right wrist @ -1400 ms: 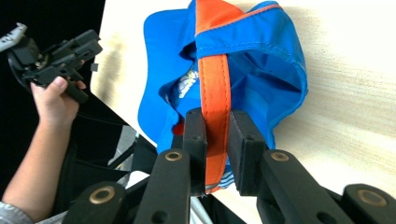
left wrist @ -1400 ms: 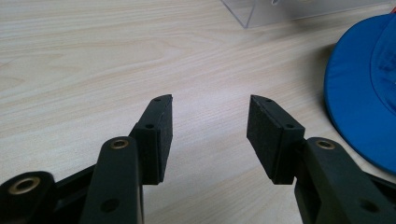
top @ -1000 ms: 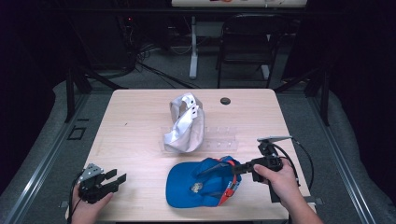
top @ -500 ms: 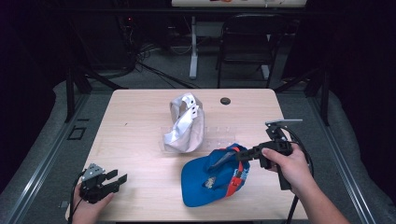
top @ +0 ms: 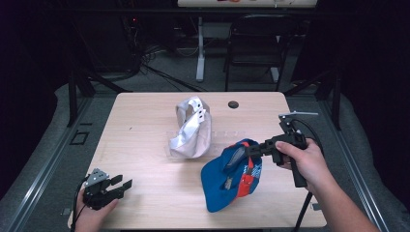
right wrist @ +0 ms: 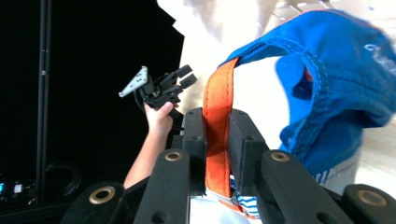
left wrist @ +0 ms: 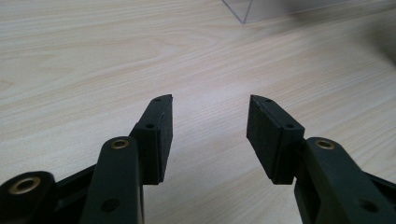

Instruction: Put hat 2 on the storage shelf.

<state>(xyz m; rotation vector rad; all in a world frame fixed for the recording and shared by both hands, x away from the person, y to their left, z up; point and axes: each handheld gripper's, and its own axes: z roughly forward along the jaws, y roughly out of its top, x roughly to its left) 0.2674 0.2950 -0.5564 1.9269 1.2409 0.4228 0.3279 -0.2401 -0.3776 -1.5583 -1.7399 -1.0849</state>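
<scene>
On the wooden table (top: 145, 125) the white cap (top: 191, 130) sits mid-table, and just beside it on the near right hangs the blue cap (top: 227, 181), lifted off the surface, long axis tilting down toward the person. Right gripper (right wrist: 216, 126) is pinched on its orange strap (right wrist: 217, 107). Far off at the near-left corner, the left gripper (top: 121, 184) rests with jaws spread, empty.

Right gripper (top: 249, 150) lifted up and back from the near edge of the table (top: 145, 121), clamped on the orange strap (right wrist: 215, 135). Blue cap (top: 232, 176) raised off flat, now hanging tilted, shifted right, nearer the white cap (top: 191, 130).
</scene>
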